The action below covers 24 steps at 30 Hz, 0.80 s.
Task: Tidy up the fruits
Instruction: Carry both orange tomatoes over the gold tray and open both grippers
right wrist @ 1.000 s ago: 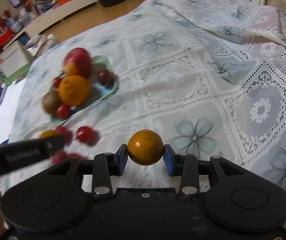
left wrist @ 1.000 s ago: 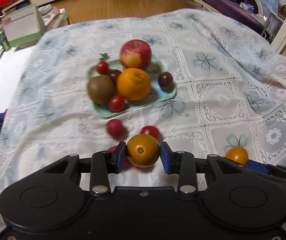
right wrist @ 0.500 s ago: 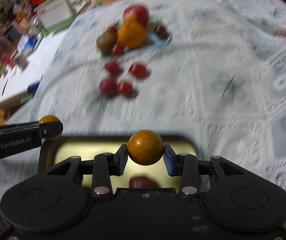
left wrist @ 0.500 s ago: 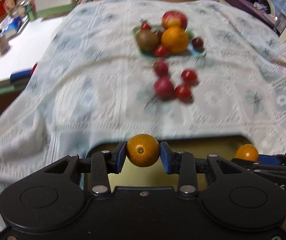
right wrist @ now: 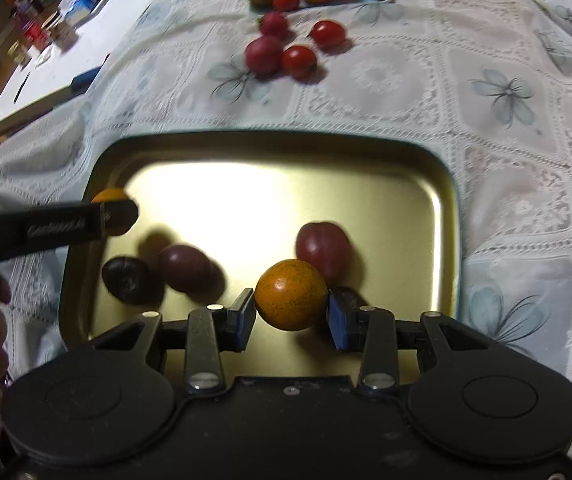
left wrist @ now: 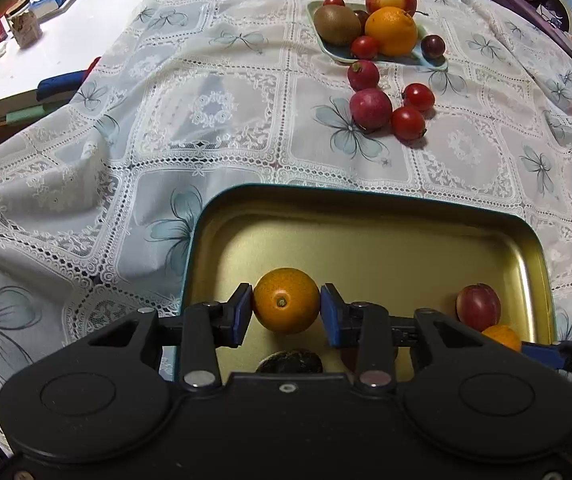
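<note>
My left gripper (left wrist: pixel 286 312) is shut on a small orange kumquat (left wrist: pixel 286 300) and holds it over the left part of the gold tin tray (left wrist: pixel 365 208). My right gripper (right wrist: pixel 290 312) is shut on a second kumquat (right wrist: pixel 290 294) over the same tray (right wrist: pixel 451 208), near a red plum (right wrist: pixel 323 246). A dark chestnut (right wrist: pixel 126 280) and a purple fruit (right wrist: pixel 186 268) lie in the tray's left part. The left gripper's finger with its kumquat shows at the left of the right wrist view (right wrist: pixel 114 216).
Loose radishes (left wrist: pixel 369 108) and cherry tomatoes (left wrist: pixel 407 122) lie on the lace tablecloth beyond the tray. A pale green plate (left wrist: pixel 433 62) farther back holds an apple, an orange (left wrist: pixel 390 31), a kiwi and small fruits. A white desk (left wrist: pixel 26 60) with clutter stands at the left.
Both grippers have drawn back from the fruit plate toward the gold tray and now hang low over it, each still holding its kumquat.
</note>
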Motion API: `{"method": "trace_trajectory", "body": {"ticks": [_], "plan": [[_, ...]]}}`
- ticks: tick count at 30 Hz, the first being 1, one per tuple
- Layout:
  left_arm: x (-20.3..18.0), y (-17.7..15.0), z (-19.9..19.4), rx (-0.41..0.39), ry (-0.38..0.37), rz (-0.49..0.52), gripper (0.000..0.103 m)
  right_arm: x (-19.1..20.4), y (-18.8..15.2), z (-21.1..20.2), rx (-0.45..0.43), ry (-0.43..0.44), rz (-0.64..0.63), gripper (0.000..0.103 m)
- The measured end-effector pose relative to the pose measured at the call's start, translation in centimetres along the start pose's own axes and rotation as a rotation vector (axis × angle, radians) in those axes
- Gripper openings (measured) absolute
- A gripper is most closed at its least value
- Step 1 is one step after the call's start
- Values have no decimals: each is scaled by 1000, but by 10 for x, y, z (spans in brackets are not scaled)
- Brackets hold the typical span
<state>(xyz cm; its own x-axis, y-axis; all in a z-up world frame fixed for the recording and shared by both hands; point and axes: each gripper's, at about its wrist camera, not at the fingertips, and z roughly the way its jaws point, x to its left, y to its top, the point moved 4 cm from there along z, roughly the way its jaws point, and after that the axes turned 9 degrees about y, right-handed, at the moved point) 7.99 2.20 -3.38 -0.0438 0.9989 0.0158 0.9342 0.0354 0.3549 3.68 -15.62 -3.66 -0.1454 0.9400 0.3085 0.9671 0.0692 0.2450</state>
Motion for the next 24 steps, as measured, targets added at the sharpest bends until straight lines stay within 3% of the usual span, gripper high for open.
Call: {"method": "trace_trajectory", "body": {"ticks": [24], "plan": [[-4, -8, -4, 11, -4, 8, 45, -3, 1, -2, -12, -17, 8, 40]]}}
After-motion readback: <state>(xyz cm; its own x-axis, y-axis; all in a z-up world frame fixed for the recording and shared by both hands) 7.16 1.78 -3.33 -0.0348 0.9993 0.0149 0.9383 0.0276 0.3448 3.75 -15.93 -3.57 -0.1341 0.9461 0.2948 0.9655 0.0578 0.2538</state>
